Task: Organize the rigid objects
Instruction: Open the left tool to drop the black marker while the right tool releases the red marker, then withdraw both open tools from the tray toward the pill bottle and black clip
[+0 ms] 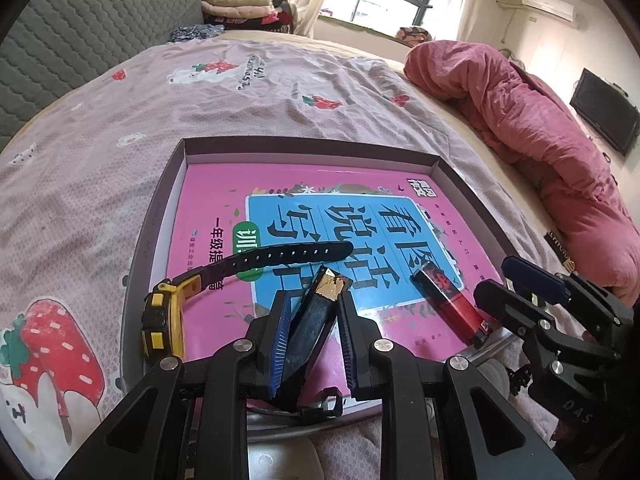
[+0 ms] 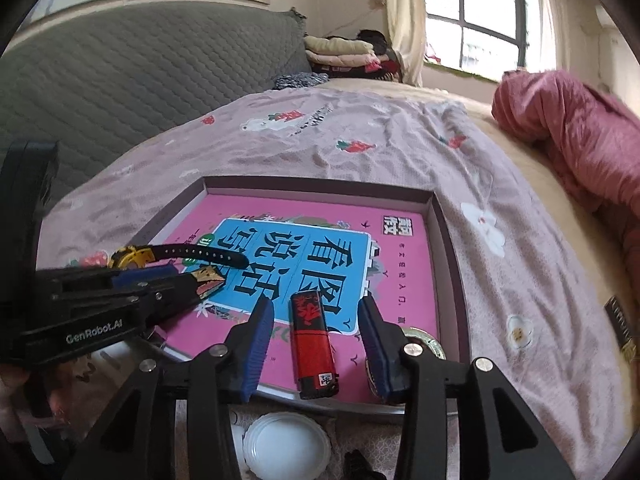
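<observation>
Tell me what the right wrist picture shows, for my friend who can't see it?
The right gripper stands open around a red lighter lying on a pink book inside a shallow box on a bed. At the left, the left gripper pinches a dark flat object beside a yellow watch.

Book cover, big black characters on the blue panel: the pink book (image 2: pixel 404 264) in the tray reads 看图说话写话, upside down in both views.
Book cover, small line: 一年级 at the pink margin (image 1: pixel 212 248).
Left gripper body: "GenRobot.AI" in white (image 2: pixel 94 330).
Right gripper body: "DAS" in faint letters (image 1: pixel 576 410).
Bedsheet print: lettering too blurred to read.
</observation>
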The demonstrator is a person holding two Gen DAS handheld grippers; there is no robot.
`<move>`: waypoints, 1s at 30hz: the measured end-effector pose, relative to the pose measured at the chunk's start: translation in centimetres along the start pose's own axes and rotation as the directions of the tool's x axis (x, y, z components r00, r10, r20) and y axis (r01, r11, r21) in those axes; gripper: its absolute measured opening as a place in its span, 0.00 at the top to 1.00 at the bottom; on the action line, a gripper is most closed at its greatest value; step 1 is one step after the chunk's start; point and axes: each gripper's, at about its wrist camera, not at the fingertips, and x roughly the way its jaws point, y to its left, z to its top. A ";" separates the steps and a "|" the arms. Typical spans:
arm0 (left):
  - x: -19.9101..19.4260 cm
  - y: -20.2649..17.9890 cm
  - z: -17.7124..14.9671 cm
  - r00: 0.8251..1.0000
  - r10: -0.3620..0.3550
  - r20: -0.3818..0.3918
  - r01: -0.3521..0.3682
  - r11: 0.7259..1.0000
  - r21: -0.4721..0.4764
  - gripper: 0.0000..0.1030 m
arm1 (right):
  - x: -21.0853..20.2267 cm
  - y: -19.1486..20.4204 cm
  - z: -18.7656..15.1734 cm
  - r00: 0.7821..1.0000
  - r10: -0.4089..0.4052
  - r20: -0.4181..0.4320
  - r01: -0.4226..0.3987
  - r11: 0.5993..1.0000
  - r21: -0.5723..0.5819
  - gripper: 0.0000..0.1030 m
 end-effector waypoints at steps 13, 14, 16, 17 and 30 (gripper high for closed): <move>-0.8 0.0 -0.7 1.000 -0.015 -0.017 0.015 1.000 0.002 0.62 | -2.2 -1.9 -0.1 0.999 -0.025 0.022 0.024 0.998 0.054 0.57; -0.9 -0.1 -0.7 1.000 -0.015 -0.016 0.016 1.000 0.005 0.62 | -2.7 -2.5 0.0 0.999 -0.026 0.029 0.023 0.996 0.081 0.57; -1.4 -0.1 -0.9 1.000 -0.020 -0.010 0.020 1.000 0.008 0.61 | -3.3 -3.5 0.0 0.998 -0.039 0.043 0.034 0.993 0.116 0.52; -1.6 -0.1 -0.9 1.000 -0.021 -0.007 0.021 1.000 0.008 0.58 | -3.5 -3.9 0.0 0.998 -0.041 0.048 0.035 0.991 0.131 0.51; -4.9 0.1 -1.4 0.999 0.007 0.034 -0.008 1.000 0.012 0.51 | -5.3 -6.7 -0.3 0.997 -0.052 0.060 0.035 0.965 0.259 0.50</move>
